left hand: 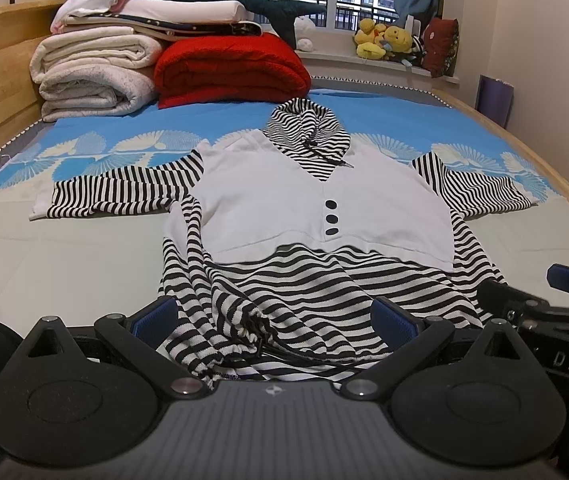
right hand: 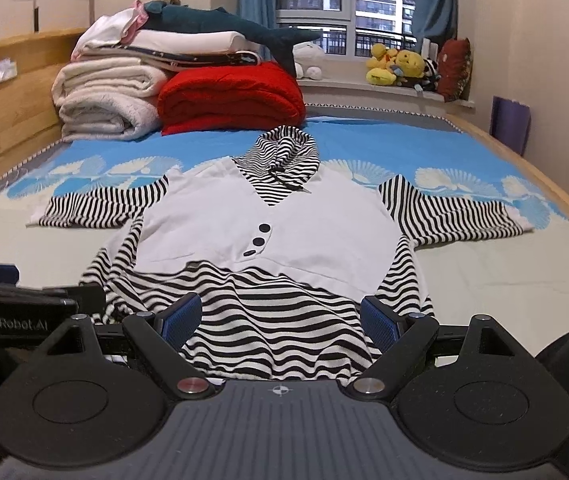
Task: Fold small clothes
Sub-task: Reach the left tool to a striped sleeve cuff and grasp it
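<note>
Partly hidden – hoodie (left hand: 324, 208) hem behind gripper (left hand: 276, 320).

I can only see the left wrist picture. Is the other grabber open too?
Observer: Yes. In the right wrist view the right gripper has its fingers spread wide, over the striped hem of the top.
Child: Is it pinching the shirt?
Observer: No, nothing sits between its blue pads; the hem just lies under them.
Child: What's beside it?
Observer: The left gripper's body shows at the left edge, with "GenRobot.AI" lettering that your view does not show.
Child: Is the purple thing by the wall whole?
Observer: From the right wrist the purple panel leans against the wall past the bed frame; its bottom stays hidden.
</note>
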The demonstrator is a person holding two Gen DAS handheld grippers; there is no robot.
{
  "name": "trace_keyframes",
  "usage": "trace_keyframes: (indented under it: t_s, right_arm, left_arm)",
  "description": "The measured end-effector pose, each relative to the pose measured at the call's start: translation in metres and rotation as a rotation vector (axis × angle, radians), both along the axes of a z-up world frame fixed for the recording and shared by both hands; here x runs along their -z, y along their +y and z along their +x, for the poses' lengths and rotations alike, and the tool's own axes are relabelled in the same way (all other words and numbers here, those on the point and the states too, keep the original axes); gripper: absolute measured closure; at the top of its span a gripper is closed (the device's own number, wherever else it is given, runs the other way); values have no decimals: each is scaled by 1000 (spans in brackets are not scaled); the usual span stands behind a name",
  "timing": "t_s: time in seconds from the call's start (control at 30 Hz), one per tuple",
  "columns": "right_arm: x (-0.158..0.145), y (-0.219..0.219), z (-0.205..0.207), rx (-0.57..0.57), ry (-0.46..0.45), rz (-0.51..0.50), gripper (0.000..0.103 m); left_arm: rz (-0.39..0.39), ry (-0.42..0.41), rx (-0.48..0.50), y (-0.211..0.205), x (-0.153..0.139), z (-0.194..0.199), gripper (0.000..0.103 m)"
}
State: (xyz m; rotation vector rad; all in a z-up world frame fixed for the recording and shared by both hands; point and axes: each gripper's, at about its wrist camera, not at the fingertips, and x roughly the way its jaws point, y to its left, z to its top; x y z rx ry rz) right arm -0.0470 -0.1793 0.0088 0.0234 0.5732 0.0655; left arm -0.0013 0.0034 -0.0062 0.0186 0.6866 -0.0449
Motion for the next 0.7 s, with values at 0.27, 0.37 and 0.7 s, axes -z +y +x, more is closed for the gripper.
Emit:
trace_keyframes:
  t_s: [0.27,0.37,0.7]
  right_arm:
    - [-32,-22,12,7,-105,-1,16]
    - [-59,-45,33,-7,-193,-35,12]
    - [-85,-121,146,85,-262,-183,6]
  left_arm:
    - [-32,-27,-48,18,-16,7,1]
    - [-23,-26,-59,30,-24,24,1]
    - [32,-43,-169,90,-55,147,3]
